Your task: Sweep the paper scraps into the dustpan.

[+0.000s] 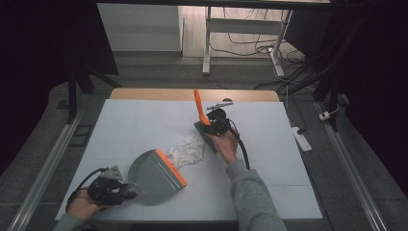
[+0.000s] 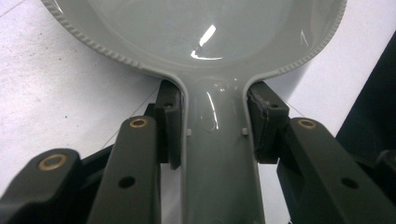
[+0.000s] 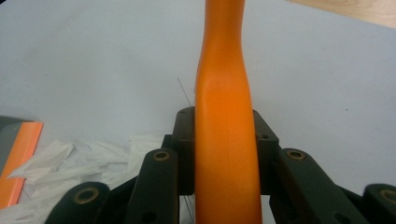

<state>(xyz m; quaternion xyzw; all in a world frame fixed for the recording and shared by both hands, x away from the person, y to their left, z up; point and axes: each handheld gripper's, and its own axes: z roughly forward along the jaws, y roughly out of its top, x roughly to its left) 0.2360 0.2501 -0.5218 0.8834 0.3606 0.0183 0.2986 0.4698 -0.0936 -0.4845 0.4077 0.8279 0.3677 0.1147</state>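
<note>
While the grey dustpan (image 1: 154, 175) lies flat near the left front of the bench (image 1: 125, 125), its long axis runs from its handle at the near left to its orange lip (image 1: 172, 167), which faces far right. Just beyond the lip sits a heap of white paper scraps (image 1: 188, 150). At their far side stands the brush, its orange handle (image 1: 199, 108) rising nearly upright. The left gripper (image 1: 118, 190) pinches the dustpan's handle; the right gripper (image 1: 216, 122) clamps the brush's.
</note>
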